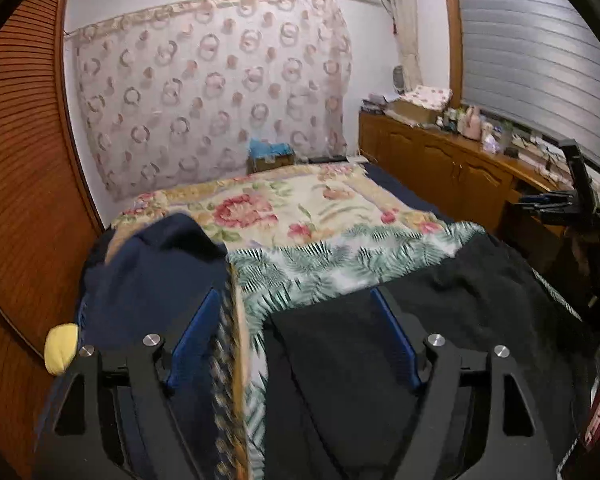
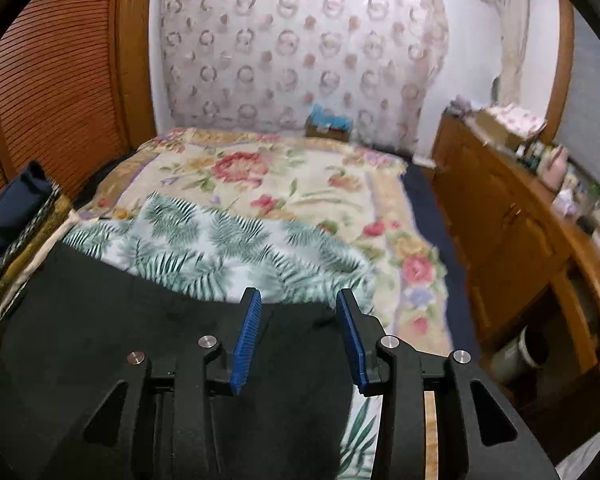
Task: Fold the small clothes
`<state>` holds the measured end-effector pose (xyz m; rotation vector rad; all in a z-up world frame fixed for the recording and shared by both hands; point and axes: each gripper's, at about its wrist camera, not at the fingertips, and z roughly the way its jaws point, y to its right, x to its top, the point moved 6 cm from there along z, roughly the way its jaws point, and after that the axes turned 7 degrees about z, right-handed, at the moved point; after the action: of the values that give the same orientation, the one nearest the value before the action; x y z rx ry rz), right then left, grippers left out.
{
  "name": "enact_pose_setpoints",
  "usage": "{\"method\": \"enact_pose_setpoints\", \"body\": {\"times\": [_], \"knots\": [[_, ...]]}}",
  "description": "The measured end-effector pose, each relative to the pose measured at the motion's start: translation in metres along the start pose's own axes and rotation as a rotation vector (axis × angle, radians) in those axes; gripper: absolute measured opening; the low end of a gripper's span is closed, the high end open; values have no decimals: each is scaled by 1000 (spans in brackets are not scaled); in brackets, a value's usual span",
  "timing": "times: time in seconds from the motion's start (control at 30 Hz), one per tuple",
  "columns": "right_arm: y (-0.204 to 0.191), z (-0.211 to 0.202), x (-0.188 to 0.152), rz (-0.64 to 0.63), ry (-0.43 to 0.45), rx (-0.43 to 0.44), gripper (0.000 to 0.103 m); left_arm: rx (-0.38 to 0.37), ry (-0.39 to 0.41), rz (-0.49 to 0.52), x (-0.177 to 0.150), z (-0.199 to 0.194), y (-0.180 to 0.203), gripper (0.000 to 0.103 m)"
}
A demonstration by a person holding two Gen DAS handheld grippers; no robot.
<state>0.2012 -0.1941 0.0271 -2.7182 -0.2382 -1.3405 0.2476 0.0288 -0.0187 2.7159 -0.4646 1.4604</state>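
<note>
While both grippers are held above the near end of the bed (image 1: 340,200), the left gripper (image 1: 296,300) stands with its blue pads (image 1: 196,332) wide apart and nothing pressed between them. Left of that gripper, a dark navy garment (image 1: 148,272) lies heaped, with a yellow object (image 1: 60,348) at its outer edge and a louvred wooden door (image 1: 20,160) beyond. Directly under and ahead of the open jaws lies the black garment (image 1: 380,340), spread flat on a fern-print cloth (image 1: 320,264); its far edge runs just ahead of the pad tips. Ahead of the fern print, a floral blanket (image 1: 284,200) covers the bed up to a ring-patterned curtain (image 1: 212,88). Right of the left gripper, the right gripper (image 1: 556,204) shows at the frame edge, above the black garment's right side, with a wooden cabinet (image 1: 440,168) behind it.

From the right wrist view, the navy garment (image 2: 16,204) sits far to the left. The right gripper (image 2: 298,304) holds its blue pads (image 2: 248,340) partly apart, clear of any cloth; the black garment (image 2: 140,320) lies beneath and to the left of them, its right edge under the right finger. Fern-print cloth (image 2: 220,240) extends ahead, and the cabinet (image 2: 500,220) stands to the right.
</note>
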Motion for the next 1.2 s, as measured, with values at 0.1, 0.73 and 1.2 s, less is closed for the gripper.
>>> {"method": "enact_pose_setpoints", "body": {"times": [0.1,0.73,1.2], "knots": [[5,-12,-6,-5,-24,45,41,-20,-12,-5,-15,-10,13,78],[46,-93,-33,-151,-10,66,54,-135,-218,-56,-105,15,62,78],[37,40,-125,3,-227,153,54,-132,-295,-37,-134,23,77,78]]}}
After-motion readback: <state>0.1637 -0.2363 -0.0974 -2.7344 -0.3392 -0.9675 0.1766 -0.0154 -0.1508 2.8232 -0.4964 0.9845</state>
